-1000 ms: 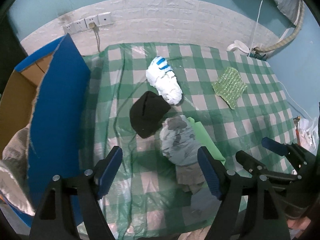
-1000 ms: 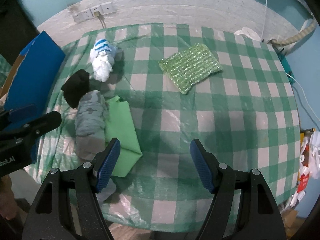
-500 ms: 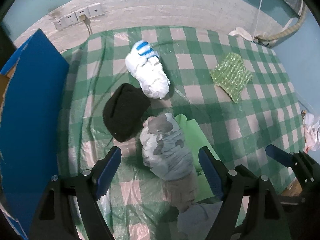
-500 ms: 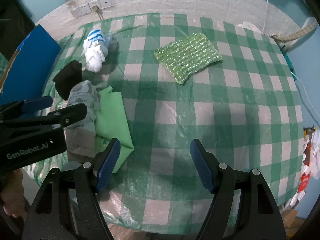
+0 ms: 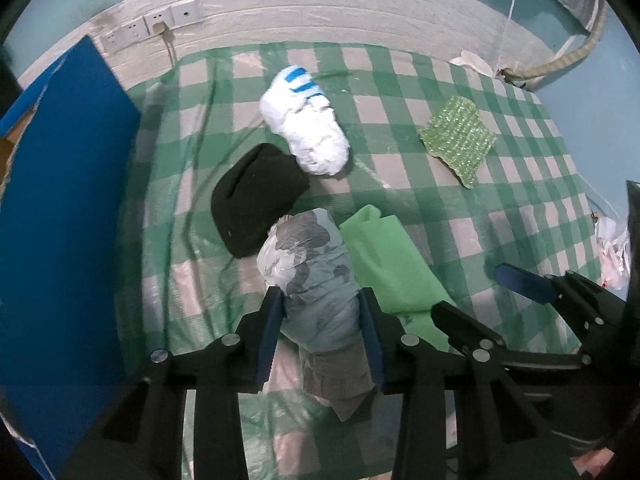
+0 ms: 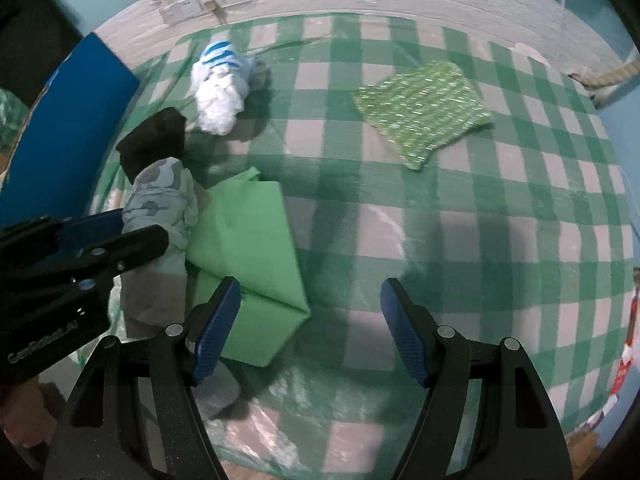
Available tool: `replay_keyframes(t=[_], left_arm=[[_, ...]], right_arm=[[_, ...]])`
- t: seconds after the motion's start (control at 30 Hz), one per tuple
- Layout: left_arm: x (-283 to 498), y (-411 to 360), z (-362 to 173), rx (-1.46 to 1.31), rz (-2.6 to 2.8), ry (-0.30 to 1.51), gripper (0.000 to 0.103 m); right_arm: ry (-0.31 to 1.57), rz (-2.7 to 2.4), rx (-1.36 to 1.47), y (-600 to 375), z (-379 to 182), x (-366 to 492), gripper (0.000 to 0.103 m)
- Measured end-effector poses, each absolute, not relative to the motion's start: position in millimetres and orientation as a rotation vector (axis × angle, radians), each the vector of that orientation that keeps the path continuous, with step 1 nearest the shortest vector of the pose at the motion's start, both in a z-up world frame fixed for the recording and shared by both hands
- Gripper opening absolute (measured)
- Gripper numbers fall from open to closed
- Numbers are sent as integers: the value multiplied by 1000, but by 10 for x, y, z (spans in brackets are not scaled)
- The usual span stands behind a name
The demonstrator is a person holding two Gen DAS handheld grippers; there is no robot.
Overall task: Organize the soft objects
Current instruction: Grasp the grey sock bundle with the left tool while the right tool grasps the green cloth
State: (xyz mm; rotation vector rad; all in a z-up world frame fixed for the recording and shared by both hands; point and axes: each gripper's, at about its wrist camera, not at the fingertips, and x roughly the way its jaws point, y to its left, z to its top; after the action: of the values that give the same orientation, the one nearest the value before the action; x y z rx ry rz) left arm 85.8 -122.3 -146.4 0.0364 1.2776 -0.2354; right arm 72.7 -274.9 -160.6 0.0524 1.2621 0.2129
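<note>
My left gripper is shut on a grey-patterned rolled cloth bundle near the table's front edge; it also shows in the right wrist view. A black hat lies just behind it, and a white bundle with blue stripes lies farther back. A folded green cloth lies right of the grey bundle. A sparkly green cloth lies at the far right. My right gripper is open and empty, above the green cloth's near corner.
The table has a green-and-white checked cover under clear plastic. A blue-sided cardboard box stands at the table's left edge. A white brick wall with sockets runs behind. A hose and cables are at the back right.
My left gripper moved forward and down onto the grey bundle and closed on it. The right gripper shifted slightly forward and stayed open.
</note>
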Motion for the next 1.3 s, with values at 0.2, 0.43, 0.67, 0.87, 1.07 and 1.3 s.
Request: replay_keyframes(t=[0.2,0.43,0.67,0.87,1.07,1.3], left_arm=[[849,-1019,-1409,26,-207,1274,38],[813,-872,-1415,57,-172,1273,38],[800,-769,-1423,46,-170,1272,38],[797,-754,-1430,42,-175,1272,38],[786,-748,-1415,40,-174,1270,38],[748,-718,-1342,37,-176,1254,38]], right_arm=[[1269,284,32,-2521,-1689,806,77],[1296,308,59,-2371,-1829,939,80],[1292,284,-81,-2111,-1905,994,81],[1265,297,-145,-1954,-1891,972,58],[1269,283,-121,-1921,-1871,1054,15],[1245,283,-72,-1964,-1752,1088,12]])
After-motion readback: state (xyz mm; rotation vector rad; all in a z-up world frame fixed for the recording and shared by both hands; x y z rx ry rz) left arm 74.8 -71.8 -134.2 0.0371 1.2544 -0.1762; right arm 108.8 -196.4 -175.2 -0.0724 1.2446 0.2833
